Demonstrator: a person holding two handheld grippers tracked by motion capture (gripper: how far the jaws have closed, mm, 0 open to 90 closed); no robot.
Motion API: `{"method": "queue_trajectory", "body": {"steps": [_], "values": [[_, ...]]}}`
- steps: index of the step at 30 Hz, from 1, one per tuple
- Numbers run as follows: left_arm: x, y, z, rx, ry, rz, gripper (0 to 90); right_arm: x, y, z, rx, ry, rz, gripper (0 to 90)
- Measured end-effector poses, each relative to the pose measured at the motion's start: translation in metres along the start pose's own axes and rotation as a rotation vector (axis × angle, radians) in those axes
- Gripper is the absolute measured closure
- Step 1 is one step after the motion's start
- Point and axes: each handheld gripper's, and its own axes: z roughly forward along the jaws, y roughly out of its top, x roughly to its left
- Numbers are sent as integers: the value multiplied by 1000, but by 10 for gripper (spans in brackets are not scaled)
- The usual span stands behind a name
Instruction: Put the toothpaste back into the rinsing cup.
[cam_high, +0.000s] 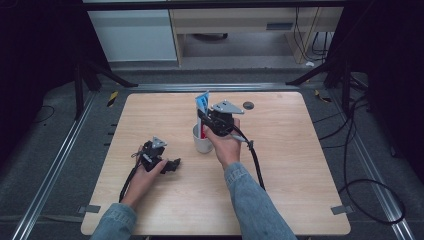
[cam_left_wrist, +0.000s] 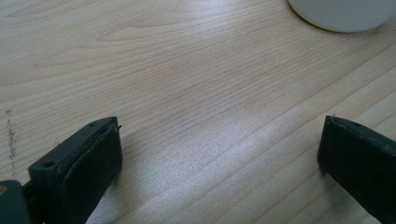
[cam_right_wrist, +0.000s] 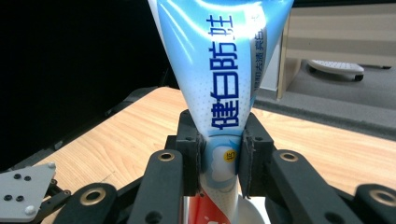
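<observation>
Your toothpaste tube (cam_right_wrist: 224, 88) stands upright with its lower end down inside the white cup (cam_high: 202, 142) near the middle of the desk (cam_high: 290, 195), pinched at its narrow waist so it hangs straight over the cup's mouth. Your right claw (cam_high: 206, 125) is clamped on it. Your left claw (cam_high: 172, 165) rests wide open and empty on the desk just beside the cup, out of the way.

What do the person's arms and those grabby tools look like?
Both sleeves are blue denim. Each gripper, left and right, is black with a grey three-cornered plate on top, round screw holes in its jaws, and a black cable trailing behind.
</observation>
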Motion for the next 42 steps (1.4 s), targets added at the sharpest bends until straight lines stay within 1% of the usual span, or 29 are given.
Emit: {"method": "queue_trajectory", "body": {"steps": [5, 9, 12, 20, 21, 23, 24, 27, 30, 35, 42], "values": [[0, 0, 0, 0, 0, 0, 0, 0, -7, 4, 8, 3, 8, 733], [0, 0, 0, 0, 0, 0, 0, -1, -9, 4, 16, 0, 20, 733], [0, 0, 0, 0, 0, 0, 0, 0, -10, 4, 14, 3, 19, 733], [0, 0, 0, 0, 0, 0, 0, -7, -18, 6, 22, 0, 63, 733], [0, 0, 0, 0, 0, 0, 0, -8, -20, 7, 27, -2, 76, 733], [0, 0, 0, 0, 1, 0, 0, -8, -21, 7, 27, -3, 76, 732], [0, 0, 0, 0, 1, 0, 0, -8, -23, 8, 28, -3, 84, 733], [0, 0, 0, 0, 0, 0, 0, -8, -26, 10, 37, 0, 88, 732], [0, 0, 0, 0, 0, 0, 0, -9, -27, 11, 34, 4, 100, 732], [0, 0, 0, 0, 0, 0, 0, -8, -28, 13, 40, 6, 105, 732], [0, 0, 0, 0, 1, 0, 0, -12, -32, 13, 48, 6, 124, 731]]}}
